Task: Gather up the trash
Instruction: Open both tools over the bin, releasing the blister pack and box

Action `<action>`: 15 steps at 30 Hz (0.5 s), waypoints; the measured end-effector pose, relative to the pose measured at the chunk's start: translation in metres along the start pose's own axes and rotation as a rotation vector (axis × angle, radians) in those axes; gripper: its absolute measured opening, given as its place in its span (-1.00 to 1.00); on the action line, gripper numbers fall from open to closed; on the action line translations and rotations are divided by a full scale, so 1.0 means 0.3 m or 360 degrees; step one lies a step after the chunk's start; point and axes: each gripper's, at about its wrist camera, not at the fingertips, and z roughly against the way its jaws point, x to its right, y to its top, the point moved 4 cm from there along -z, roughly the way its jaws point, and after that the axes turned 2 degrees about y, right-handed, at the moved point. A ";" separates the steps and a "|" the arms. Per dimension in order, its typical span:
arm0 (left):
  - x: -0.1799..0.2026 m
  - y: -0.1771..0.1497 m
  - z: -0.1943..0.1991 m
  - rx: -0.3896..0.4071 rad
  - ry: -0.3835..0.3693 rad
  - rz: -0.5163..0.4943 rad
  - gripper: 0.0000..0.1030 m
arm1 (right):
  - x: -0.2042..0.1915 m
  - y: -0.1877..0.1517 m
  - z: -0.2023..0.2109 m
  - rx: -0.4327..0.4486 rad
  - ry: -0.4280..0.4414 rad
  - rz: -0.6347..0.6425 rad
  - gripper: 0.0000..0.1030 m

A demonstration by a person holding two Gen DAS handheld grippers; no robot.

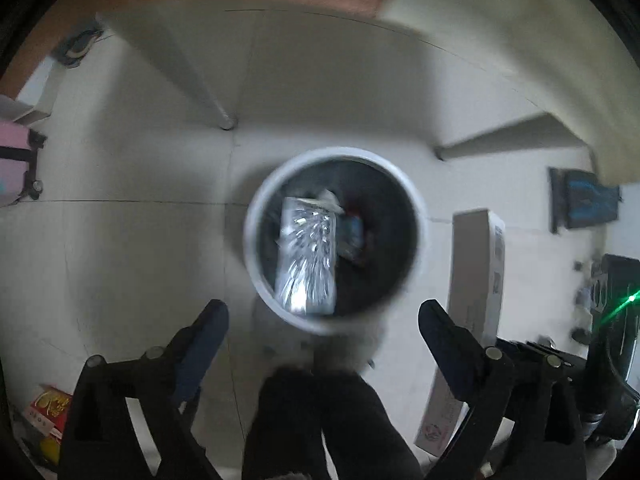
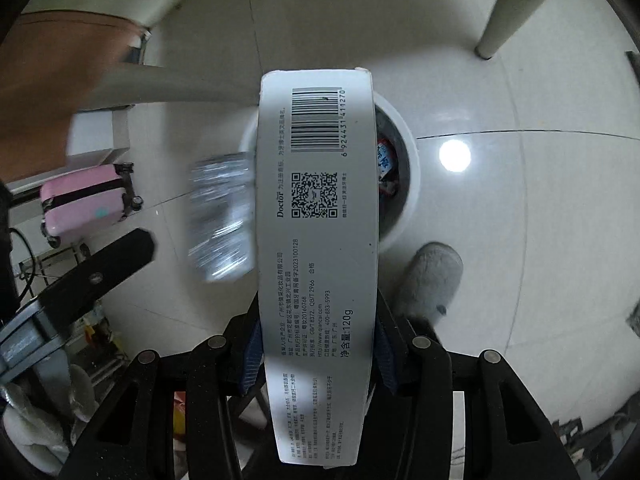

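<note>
A white round bin with a dark liner stands on the pale tiled floor, straight below my left gripper. That gripper's jaws stand wide apart with nothing between them. A crinkled silver foil packet shows blurred over the bin's mouth. In the right wrist view the same packet is a blur left of the bin. My right gripper is shut on a long white toothpaste box printed with a barcode, which points toward the bin. The same box appears just right of the bin. Wrappers lie inside the bin.
A pink suitcase stands on the floor to the left. Pale table legs rise beyond the bin. A person's grey slipper rests beside the bin. A red packet lies at the lower left, a dark bag at the right.
</note>
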 end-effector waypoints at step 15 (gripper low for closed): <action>-0.091 -0.027 -0.049 0.0083 0.0248 -0.0005 1.00 | 0.051 0.086 -0.034 0.0183 -0.0461 0.0002 1.00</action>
